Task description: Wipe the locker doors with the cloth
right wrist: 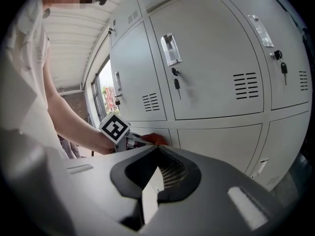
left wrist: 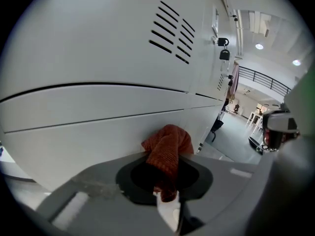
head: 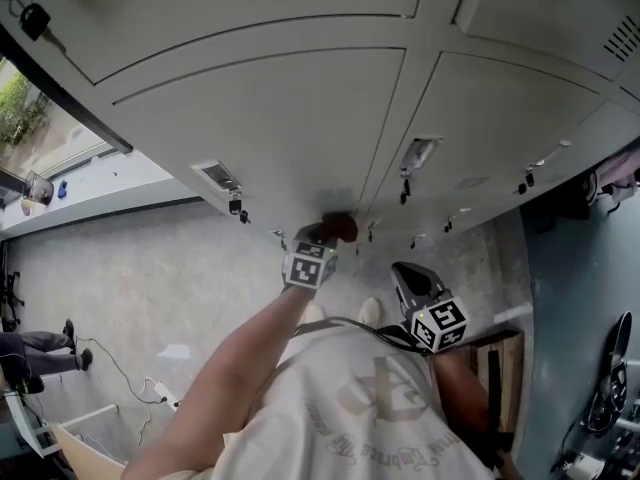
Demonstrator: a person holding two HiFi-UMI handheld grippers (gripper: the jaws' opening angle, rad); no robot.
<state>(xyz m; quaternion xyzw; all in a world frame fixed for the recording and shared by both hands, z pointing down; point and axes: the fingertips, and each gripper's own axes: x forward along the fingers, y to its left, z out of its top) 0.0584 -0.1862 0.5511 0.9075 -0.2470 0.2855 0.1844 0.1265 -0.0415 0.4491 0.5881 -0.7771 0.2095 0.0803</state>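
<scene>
Pressing the rust-red cloth point(left wrist: 170, 140) against the lower locker door point(left wrist: 88, 112) with the left gripper point(left wrist: 166, 157) clamped on it for scrubbing pressure, keeping the right gripper point(right wrist: 157, 149) closed, empty, held back, probably just out of the way.

Below you lies a grey concrete floor point(head: 150, 268) carrying a white power strip point(head: 163, 395) and its cable point(head: 118, 371). A window point(head: 15, 108) at your left shows greenery. Round ceiling lights point(left wrist: 259, 46) burn above a black railing point(left wrist: 266, 80).
</scene>
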